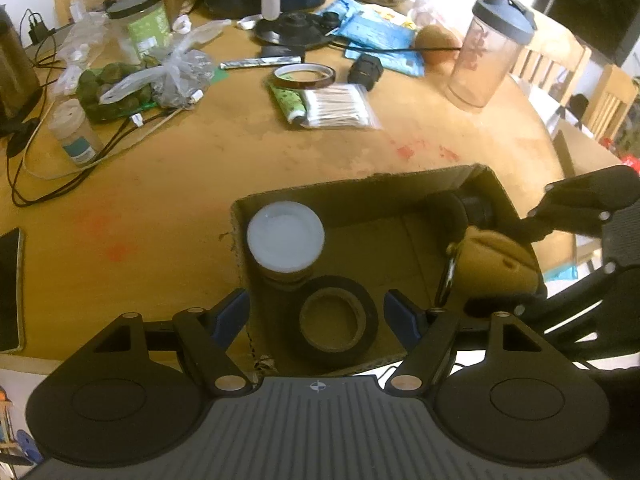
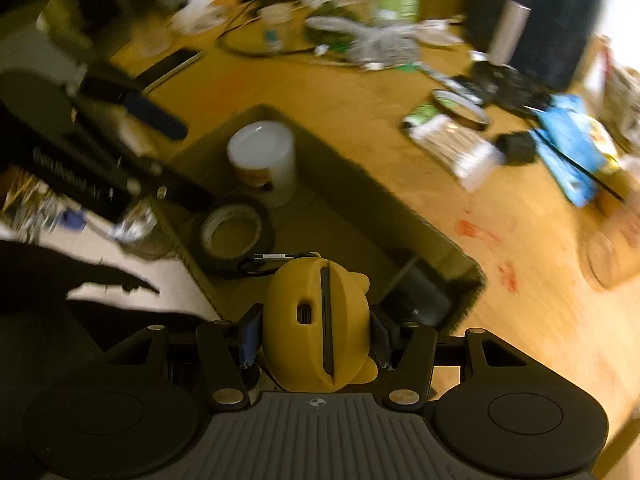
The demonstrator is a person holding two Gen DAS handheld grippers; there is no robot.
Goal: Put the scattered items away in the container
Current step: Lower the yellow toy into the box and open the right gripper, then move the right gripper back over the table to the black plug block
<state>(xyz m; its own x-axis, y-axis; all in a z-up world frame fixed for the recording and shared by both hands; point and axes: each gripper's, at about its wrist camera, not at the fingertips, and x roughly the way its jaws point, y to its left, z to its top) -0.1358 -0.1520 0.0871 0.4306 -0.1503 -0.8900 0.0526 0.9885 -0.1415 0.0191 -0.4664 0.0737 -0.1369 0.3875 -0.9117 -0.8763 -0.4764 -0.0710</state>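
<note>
An open cardboard box [image 1: 360, 194] sits at the near table edge. Inside it stand a white-lidded jar [image 1: 285, 238], a black tape roll [image 1: 334, 322] and a dark cylinder [image 1: 460, 208]. My left gripper [image 1: 316, 316] hovers open over the box's near left part, above the tape roll, holding nothing. My right gripper [image 2: 316, 340] is shut on a yellow earbud-style case [image 2: 316, 328] with a carabiner. It holds the case over the box's right end [image 2: 460, 256], beside the dark cylinder [image 2: 420, 296]. The left wrist view shows that case [image 1: 488, 256] at the box's right side.
Beyond the box lie a bag of cotton swabs [image 1: 340, 106], a green tube [image 1: 286, 102], a tape ring [image 1: 304, 76], a small black part [image 1: 365, 70] and a shaker bottle [image 1: 488, 52]. A small bottle [image 1: 74, 132], cables and a phone [image 1: 10, 292] are at the left.
</note>
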